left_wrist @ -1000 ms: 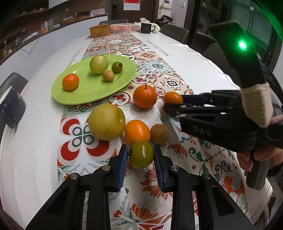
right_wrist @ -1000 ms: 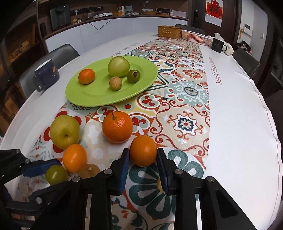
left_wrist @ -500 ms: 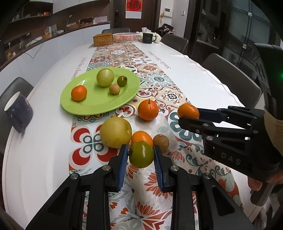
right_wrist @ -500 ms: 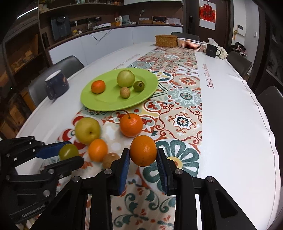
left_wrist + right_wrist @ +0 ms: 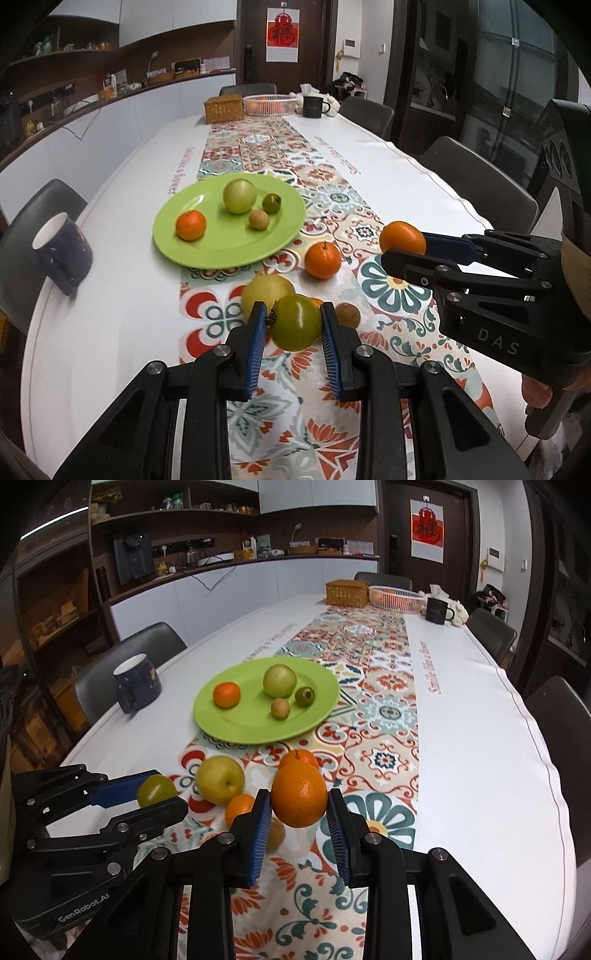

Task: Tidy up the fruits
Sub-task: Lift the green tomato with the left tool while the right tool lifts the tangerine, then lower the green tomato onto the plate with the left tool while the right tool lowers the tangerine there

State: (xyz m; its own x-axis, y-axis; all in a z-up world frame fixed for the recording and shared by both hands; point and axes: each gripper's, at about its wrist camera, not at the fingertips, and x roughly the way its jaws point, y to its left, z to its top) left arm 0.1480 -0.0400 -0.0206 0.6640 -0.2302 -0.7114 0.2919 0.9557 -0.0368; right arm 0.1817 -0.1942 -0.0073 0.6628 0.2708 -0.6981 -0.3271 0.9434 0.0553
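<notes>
Left wrist view: the left tongs (image 5: 295, 325) clamped a green tomato (image 5: 295, 322) near the green plate (image 5: 229, 254); the right tongs (image 5: 404, 245), marked "DAS", gripped an orange (image 5: 402, 237).

Right wrist view: the orange (image 5: 299, 794) sat clamped short of the plate (image 5: 258, 731); the left tongs (image 5: 159, 797) read "GenRobot.AI".

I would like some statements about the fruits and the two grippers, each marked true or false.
1. The left gripper holds a green tomato. True.
2. The right gripper is empty. False: it is shut on an orange.
3. The green plate carries four fruits. True.
4. The held orange rests on the table runner. False: it is lifted above the table runner.
5. A yellow pear lies on the plate. False: it lies on the runner, near the plate.
</notes>
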